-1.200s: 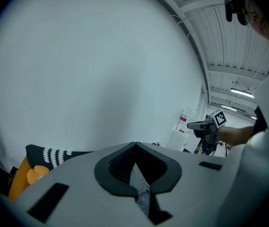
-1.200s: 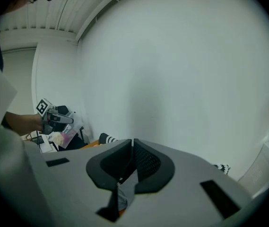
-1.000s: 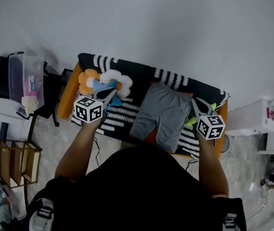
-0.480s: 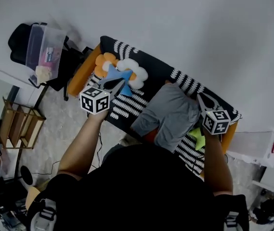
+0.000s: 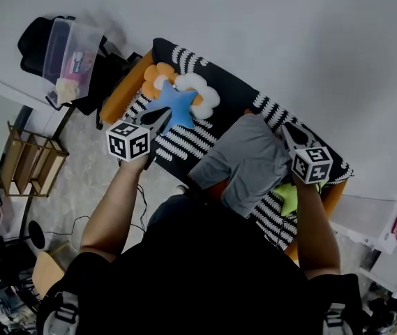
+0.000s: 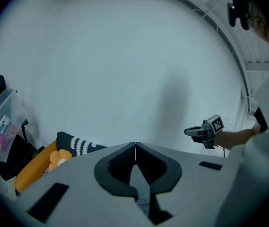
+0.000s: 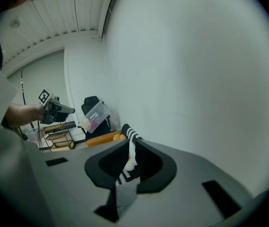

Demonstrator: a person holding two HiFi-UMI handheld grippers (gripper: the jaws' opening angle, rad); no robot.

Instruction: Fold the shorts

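Note:
Grey shorts [image 5: 250,162] lie spread flat on the black-and-white patterned blanket [image 5: 184,145] of an orange couch. My right gripper [image 5: 285,131] hovers at the shorts' far right corner. Its jaws are opening, with a narrow gap and nothing between them [image 7: 133,143]. My left gripper [image 5: 158,121] is off to the left, over the blanket beside a blue star cushion [image 5: 177,105], well away from the shorts. It is shut and empty [image 6: 135,148]. Each gripper view shows the other gripper held in the air: the right gripper [image 6: 204,130] and the left gripper [image 7: 55,110].
A flower-shaped orange and white cushion [image 5: 184,86] lies behind the blue star. A green star cushion [image 5: 289,197] sits by the shorts' near right. A clear plastic box [image 5: 72,56] rests on a black chair to the left, with a wooden rack [image 5: 31,166] below it. The wall rises behind the couch.
The head view has swung, so the couch now lies more slanted. My right gripper has moved to the shorts' far right corner. The left gripper has drawn back off the blue star cushion.

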